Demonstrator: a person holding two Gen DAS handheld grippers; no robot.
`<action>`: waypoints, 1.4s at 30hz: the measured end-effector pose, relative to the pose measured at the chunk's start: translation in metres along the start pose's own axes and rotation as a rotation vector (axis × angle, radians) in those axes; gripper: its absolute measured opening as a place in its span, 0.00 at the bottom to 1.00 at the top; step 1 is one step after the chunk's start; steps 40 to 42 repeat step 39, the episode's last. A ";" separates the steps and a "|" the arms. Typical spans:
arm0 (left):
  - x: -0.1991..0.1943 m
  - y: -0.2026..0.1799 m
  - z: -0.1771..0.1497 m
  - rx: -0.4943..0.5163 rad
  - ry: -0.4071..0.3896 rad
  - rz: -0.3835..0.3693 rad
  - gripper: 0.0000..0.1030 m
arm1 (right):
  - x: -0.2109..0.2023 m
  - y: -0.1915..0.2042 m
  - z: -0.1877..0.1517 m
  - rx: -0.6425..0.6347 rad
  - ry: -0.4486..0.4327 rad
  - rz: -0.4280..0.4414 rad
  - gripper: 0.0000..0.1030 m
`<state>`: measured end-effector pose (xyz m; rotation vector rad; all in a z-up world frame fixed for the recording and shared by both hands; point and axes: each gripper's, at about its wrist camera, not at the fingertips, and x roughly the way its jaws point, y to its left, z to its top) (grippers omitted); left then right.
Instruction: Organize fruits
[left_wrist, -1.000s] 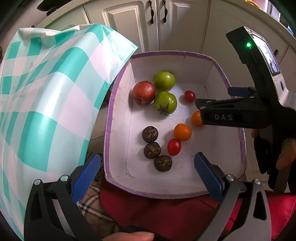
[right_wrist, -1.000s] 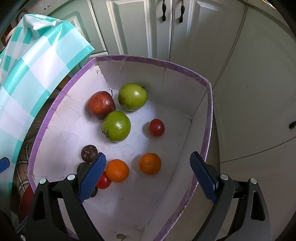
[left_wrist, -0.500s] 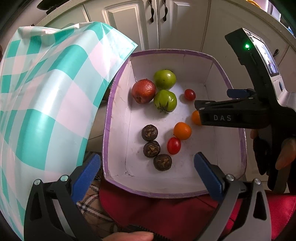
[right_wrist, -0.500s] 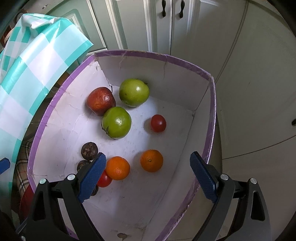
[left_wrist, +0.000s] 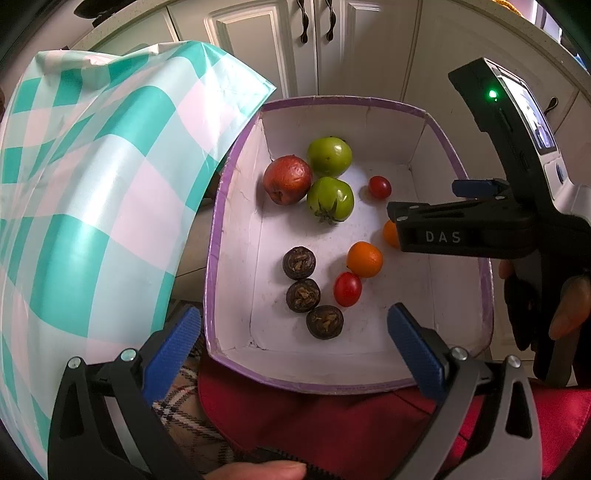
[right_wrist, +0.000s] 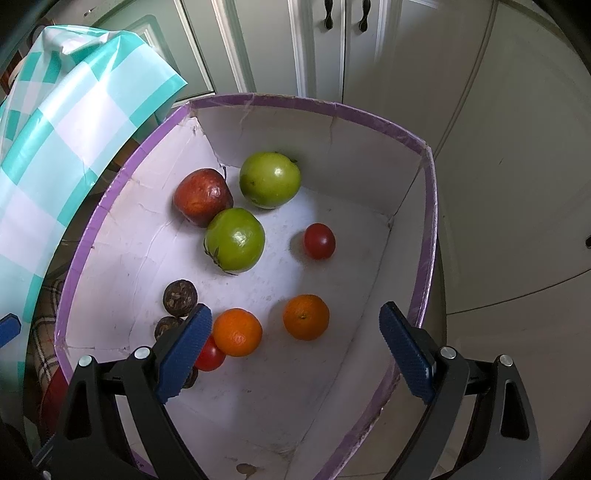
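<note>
A white box with a purple rim (left_wrist: 216, 236) (right_wrist: 428, 236) holds the fruit. At its far end lie a red apple (left_wrist: 288, 180) (right_wrist: 203, 196) and two green tomatoes (left_wrist: 330, 157) (left_wrist: 330, 199) (right_wrist: 269, 180) (right_wrist: 235, 239). Two cherry tomatoes (left_wrist: 379, 186) (left_wrist: 347, 289), two small oranges (left_wrist: 364, 259) (right_wrist: 306, 316) and three dark brown fruits (left_wrist: 299, 262) lie nearer. My left gripper (left_wrist: 295, 354) is open over the box's near rim. My right gripper (right_wrist: 295, 354) hangs open above the oranges, with nothing between its fingers.
A teal and white checked cloth (left_wrist: 92, 184) hangs over a table edge left of the box. The box rests on a red cushion (left_wrist: 332, 424) over plaid fabric (left_wrist: 177, 398). White cabinet doors (left_wrist: 317, 44) stand behind. A hand (left_wrist: 569, 306) holds the right gripper's handle.
The box and fruit have drifted slightly in both views. Both grippers stay open and hold nothing.
</note>
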<state>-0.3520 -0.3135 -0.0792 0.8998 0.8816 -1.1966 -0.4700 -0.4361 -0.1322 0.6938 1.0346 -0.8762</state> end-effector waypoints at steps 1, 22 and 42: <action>0.000 0.000 0.000 0.000 0.000 0.000 0.98 | 0.000 0.000 0.000 0.000 0.001 0.001 0.86; 0.001 0.001 -0.007 -0.003 0.010 -0.003 0.98 | 0.001 0.003 0.001 -0.003 0.004 0.004 0.86; -0.007 0.005 -0.006 0.005 -0.020 0.015 0.98 | -0.001 0.006 0.000 -0.008 -0.005 -0.006 0.86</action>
